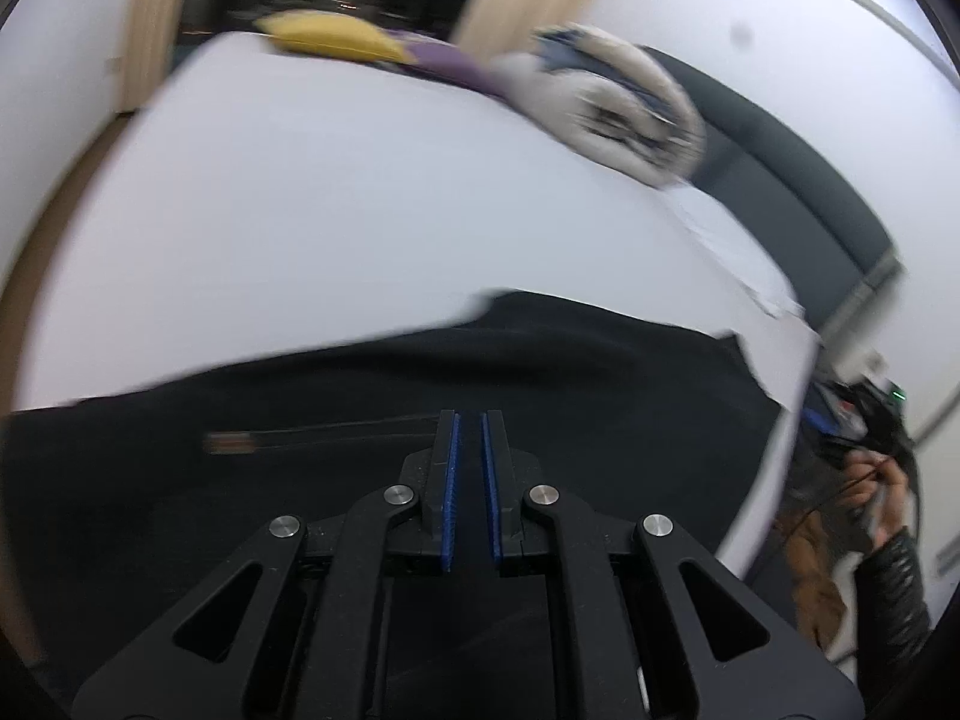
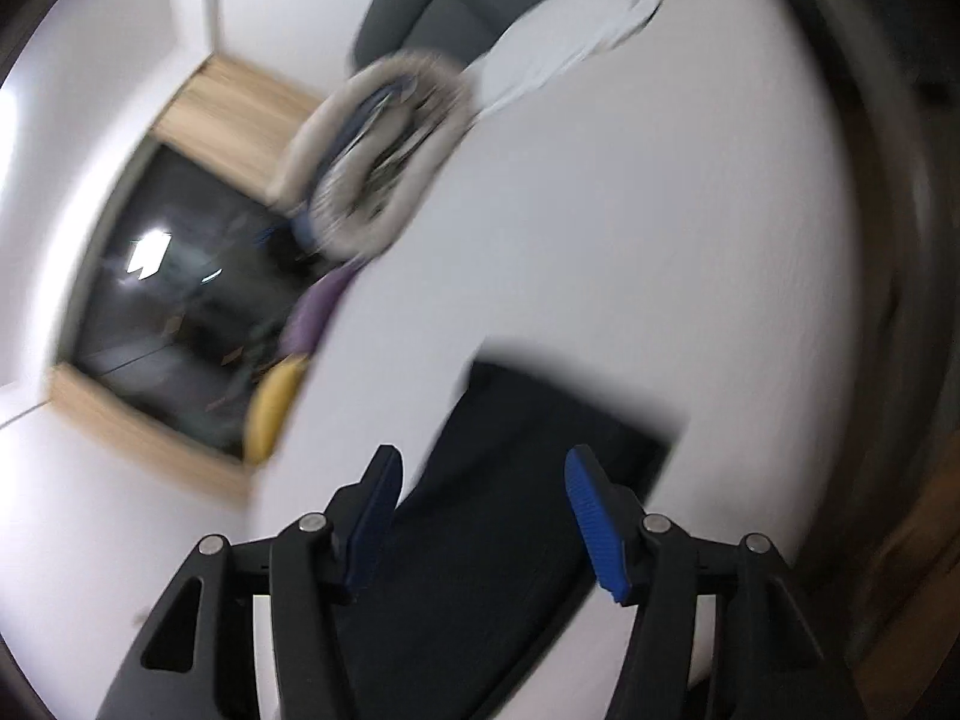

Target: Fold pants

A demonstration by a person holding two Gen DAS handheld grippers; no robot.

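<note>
A round grey cushion (image 2: 375, 159) lies at upper centre of the white bed (image 2: 630, 252). The black pants (image 2: 516, 480) lie below my released right claw (image 2: 483, 468). My left claw (image 1: 470, 420), clenched on nothing, hovers above them.

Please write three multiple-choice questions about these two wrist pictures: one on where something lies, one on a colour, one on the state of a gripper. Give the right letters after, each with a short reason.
1. Where do the black pants lie?
A. on the white surface
B. on the wooden floor
C. hung over a chair

2. What colour are the gripper pads?
A. red
B. blue
C. green

3. How does the right gripper stand?
A. shut on the pants
B. shut on nothing
C. open, nothing between its pads

Answers:
1. A, the pants are spread flat on the white surface.
2. B, both views show ribbed blue pads.
3. C, its fingers stand well apart above the cloth, while the left gripper is nearly shut with nothing visibly between its pads.
</note>
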